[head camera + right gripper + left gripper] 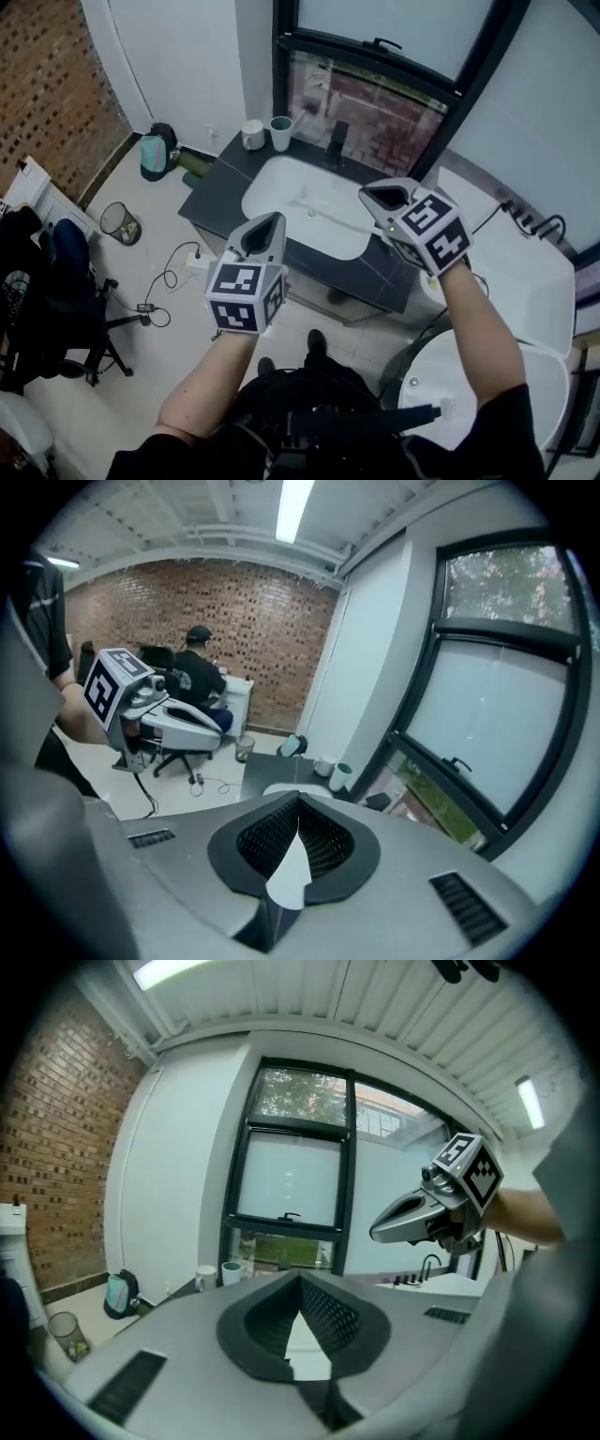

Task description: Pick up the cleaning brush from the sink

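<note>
Approach step: left gripper (266,227), right gripper (379,200) both closed, empty, over front edge of sink (281,184); brush not discernible. Next: open one, reach into basin.

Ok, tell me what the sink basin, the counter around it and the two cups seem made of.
Sink basin: white, smooth, faintly glossy, likely ceramic. Counter: dark grey, matte, stone or laminate, cannot tell which. White cup and teal cup: opaque, plain; ceramic or plastic, too small to tell.
</note>
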`<state>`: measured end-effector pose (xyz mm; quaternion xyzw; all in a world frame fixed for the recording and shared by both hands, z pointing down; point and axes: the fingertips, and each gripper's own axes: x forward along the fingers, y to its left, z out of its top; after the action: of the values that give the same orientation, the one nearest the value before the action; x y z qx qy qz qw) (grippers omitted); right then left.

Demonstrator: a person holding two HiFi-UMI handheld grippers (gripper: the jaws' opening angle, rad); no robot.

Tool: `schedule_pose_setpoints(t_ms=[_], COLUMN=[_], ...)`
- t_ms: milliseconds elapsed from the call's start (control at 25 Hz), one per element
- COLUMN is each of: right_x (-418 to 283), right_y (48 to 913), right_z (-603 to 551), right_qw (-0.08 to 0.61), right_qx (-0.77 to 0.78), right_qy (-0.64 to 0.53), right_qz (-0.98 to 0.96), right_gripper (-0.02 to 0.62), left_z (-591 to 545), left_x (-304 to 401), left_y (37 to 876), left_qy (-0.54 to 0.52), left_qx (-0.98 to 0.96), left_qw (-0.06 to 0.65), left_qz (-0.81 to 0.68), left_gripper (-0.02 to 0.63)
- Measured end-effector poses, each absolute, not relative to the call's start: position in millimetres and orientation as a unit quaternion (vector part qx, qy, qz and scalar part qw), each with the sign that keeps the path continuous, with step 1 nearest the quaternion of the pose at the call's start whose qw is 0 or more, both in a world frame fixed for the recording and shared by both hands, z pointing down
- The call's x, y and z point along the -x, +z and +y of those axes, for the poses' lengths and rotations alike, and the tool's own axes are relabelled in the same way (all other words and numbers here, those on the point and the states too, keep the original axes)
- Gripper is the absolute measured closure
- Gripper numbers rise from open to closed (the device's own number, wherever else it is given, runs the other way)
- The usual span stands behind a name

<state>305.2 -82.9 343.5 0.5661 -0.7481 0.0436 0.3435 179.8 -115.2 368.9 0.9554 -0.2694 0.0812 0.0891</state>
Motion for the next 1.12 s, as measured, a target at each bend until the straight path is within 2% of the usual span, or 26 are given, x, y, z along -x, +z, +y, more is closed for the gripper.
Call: schedule_pose_setpoints(t_ms=[240,320,600,640,680,800,1120], right_x=[-395.9,-414.5,-434.1,-436.7,-439.4,-444.8,-466.6], right_y=[402.4,424.7,508.8,522.2,535.7,576.1,672.0], right_z=[-124.1,-139.5,-203.8,-211.9,-219.6,-240.8,-312.2], right_qw=[0.379,0.391,0.409,0.416,0.422,0.441,0.467], right_qx=[-0.464,-0.441,-0.387,-0.379,-0.373,-0.365,-0.366], right_qy=[0.146,0.175,0.26,0.27,0.281,0.312,0.375], right_qz=[-0.787,-0.789,-0.785,-0.781,-0.777,-0.758,-0.712], right_gripper=[0.594,0.508,0.508,0.45,0.419,0.419,0.419], left_z=[-148.4,-156.7,-200.8,-207.5,-214.3,-231.4,-280.3], left_x=[-258.1,-272.5,-279.3,-281.9,-284.9,-289.0,-297.8], left_y=[391.0,405.6,476.2,489.3,501.4,527.8,583.6], left_qy=[0.087,0.096,0.114,0.117,0.12,0.126,0.159], left_qx=[-0.921,-0.912,-0.865,-0.858,-0.851,-0.83,-0.801], left_qw=[0.146,0.171,0.291,0.306,0.321,0.361,0.391], left_qz=[-0.351,-0.359,-0.394,-0.395,-0.398,-0.406,-0.424], left_gripper=[0.588,0.565,0.562,0.555,0.553,0.5,0.5])
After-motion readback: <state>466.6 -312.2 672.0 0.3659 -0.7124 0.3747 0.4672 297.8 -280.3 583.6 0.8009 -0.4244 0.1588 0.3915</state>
